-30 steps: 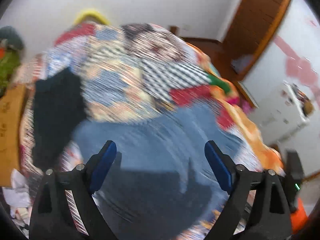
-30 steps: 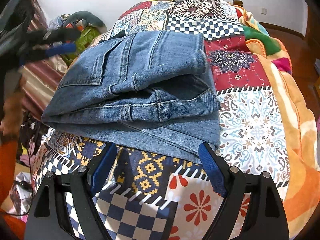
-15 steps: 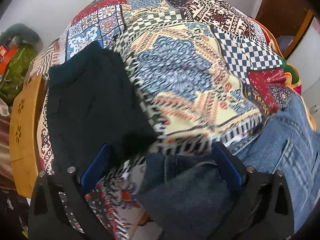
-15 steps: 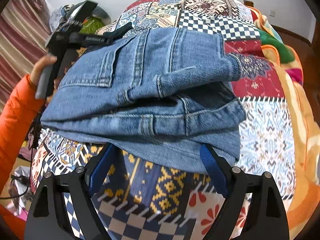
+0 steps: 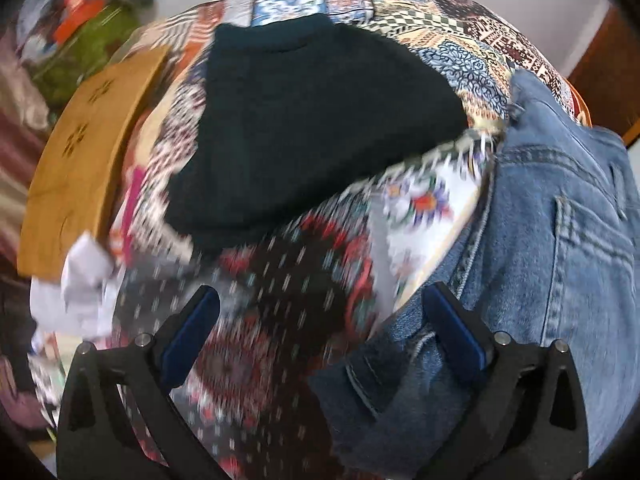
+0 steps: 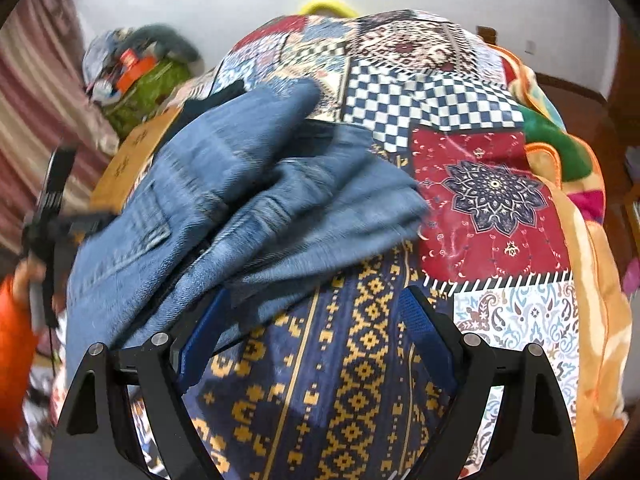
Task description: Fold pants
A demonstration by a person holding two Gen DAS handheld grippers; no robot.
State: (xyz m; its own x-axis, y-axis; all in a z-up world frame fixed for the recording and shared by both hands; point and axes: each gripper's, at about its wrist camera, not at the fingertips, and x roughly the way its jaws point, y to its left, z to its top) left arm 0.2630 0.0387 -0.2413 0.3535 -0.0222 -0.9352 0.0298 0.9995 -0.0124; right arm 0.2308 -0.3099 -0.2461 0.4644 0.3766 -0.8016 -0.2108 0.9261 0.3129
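My left gripper (image 5: 320,336) has its jaws spread wide, holding nothing, over the quilt (image 5: 280,300); the jeans (image 5: 560,260) fill the right of that frame, a black garment (image 5: 312,120) upper centre. My right gripper (image 6: 316,332) is likewise released, the folded jeans (image 6: 240,208) lying centre-left on the bed.

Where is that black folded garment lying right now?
In the left wrist view, the black folded garment lies on the patchwork quilt, left of the blue denim jeans.
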